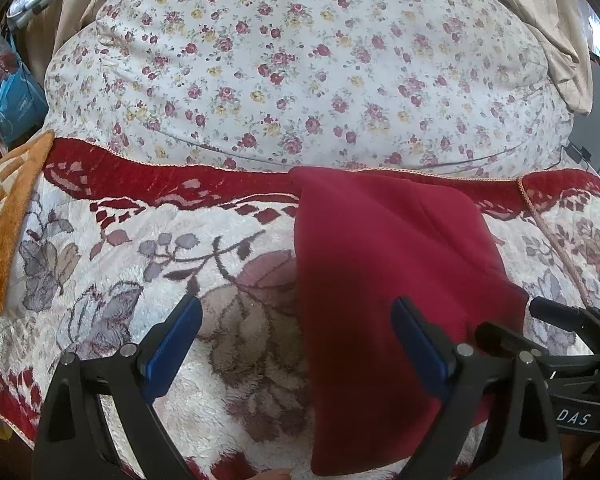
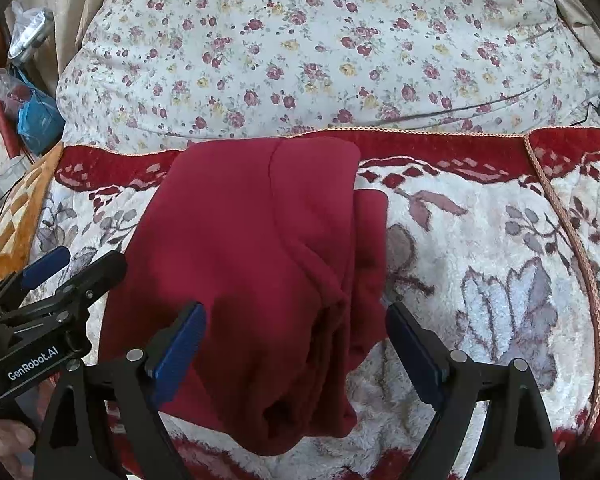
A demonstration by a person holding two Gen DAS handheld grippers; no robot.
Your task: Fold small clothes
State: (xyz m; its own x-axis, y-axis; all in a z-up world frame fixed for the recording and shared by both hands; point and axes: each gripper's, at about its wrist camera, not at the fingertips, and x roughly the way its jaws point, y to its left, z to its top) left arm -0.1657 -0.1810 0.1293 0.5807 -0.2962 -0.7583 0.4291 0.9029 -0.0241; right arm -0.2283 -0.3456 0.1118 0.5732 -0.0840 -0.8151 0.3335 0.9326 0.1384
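A dark red garment [image 2: 252, 260] lies folded in layers on a fluffy floral blanket [image 2: 480, 240]; it also shows in the left wrist view [image 1: 380, 280]. My right gripper [image 2: 296, 320] is open and hovers over the garment's near right part, where the folded edges stack. My left gripper [image 1: 296, 316] is open and empty over the garment's left edge and the blanket [image 1: 140, 240]. The left gripper also shows at the left of the right wrist view [image 2: 72, 264], and the right gripper at the right of the left wrist view [image 1: 540, 320].
A big flowered quilt [image 1: 300, 60] lies bunched behind the blanket. An orange checked cloth [image 1: 8, 220] lies at the left. Blue and clear bags [image 1: 16, 92] sit at the far left. Beige curtains [image 1: 548, 20] hang behind.
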